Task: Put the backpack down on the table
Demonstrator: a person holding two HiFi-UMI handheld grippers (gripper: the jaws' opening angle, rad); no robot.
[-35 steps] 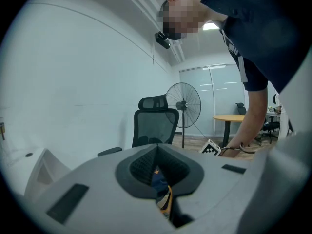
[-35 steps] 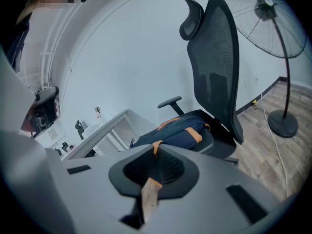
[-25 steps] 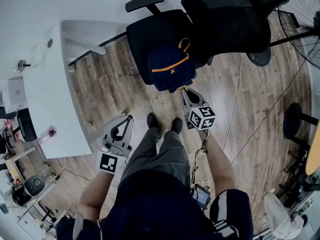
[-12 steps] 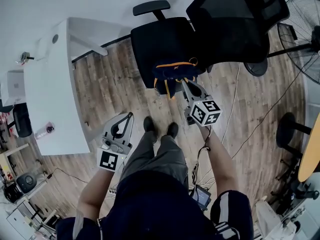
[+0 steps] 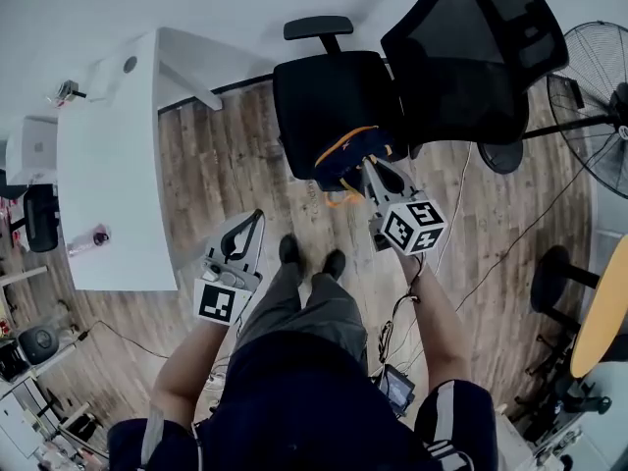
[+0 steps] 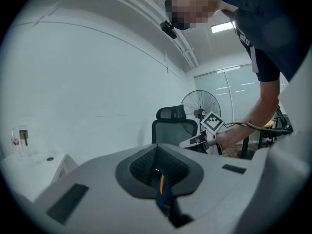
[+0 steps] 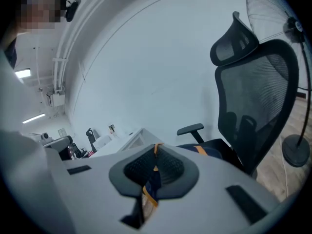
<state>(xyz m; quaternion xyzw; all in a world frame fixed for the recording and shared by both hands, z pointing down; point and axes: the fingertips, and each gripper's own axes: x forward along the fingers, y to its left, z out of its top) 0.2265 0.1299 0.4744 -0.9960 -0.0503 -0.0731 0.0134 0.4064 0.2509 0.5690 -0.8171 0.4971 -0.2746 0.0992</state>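
Gripping a navy strap with an orange edge (image 7: 152, 182): right hand-held gripper (image 5: 376, 170), jaws pressed together on it, per the right gripper view. In the head view it sits right of frame centre, marker cube nearest the person, tips pointing to the top of the frame.

Strap belongs to the navy fabric backpack with orange trim (image 5: 351, 153), which hangs from those tips at the front edge of the black office chair (image 5: 324, 96). Can't tell whether its underside touches the seat. Chair's mesh back is upper right of the pack, one armrest top centre.

Left hand-held gripper (image 5: 253, 222): lower left of centre, jaws together, tips meeting. Left gripper view shows a dark sliver with an orange line in the slit between them; can't tell what that is. In the head view nothing hangs from this gripper, and it is well apart from the backpack.

White bench (image 5: 108, 184): left side of the frame, well apart from the backpack, with wood-plank floor (image 5: 226, 165) between them. Backpack is not on it.

Black pedestal fan (image 5: 589, 77): far right, beyond the chair back. Person's legs and shoes stand on the floor between the two grippers.
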